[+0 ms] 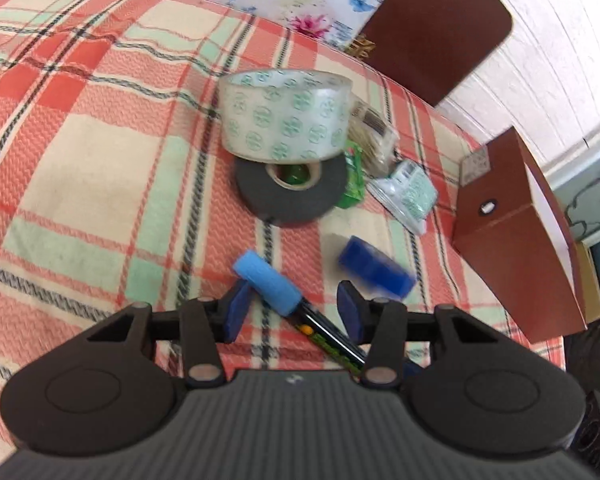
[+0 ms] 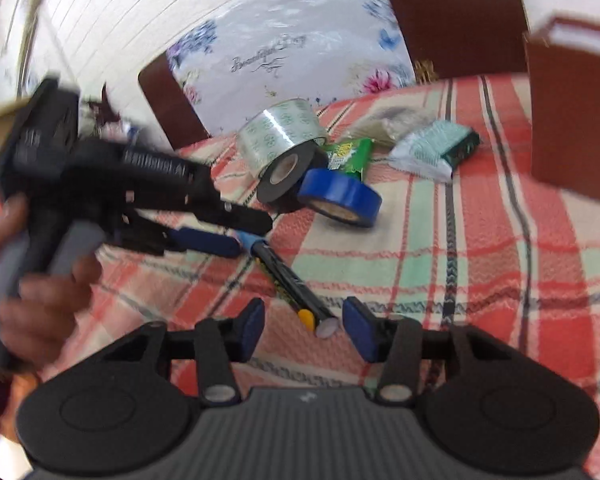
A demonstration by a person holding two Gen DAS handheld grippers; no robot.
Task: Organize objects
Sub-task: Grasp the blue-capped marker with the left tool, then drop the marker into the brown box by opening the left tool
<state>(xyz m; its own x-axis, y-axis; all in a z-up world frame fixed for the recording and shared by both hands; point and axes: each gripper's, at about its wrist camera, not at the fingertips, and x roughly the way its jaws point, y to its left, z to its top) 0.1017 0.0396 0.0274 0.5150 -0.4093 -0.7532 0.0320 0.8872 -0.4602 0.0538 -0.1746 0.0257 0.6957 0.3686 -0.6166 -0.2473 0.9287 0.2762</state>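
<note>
Currently my left gripper (image 1: 296, 312) has its jaws spread around a marker (image 1: 300, 312); its light-blue foam end touches one pad, the far pad stands clear, so no pinch. My right gripper (image 2: 304, 326) is likewise spread, the marker's cap end (image 2: 326, 326) lying between its pads without contact that I can confirm. Beyond, on the plaid cloth (image 1: 80, 140): a clear printed tape roll (image 1: 286, 114) leaning on a black tape roll (image 1: 292, 190), a blue tape roll (image 2: 340, 196) beside them, a green packet (image 2: 350, 154), a bagged item (image 1: 406, 192). Brown box (image 1: 520, 236) at right; contents not visible.
</note>
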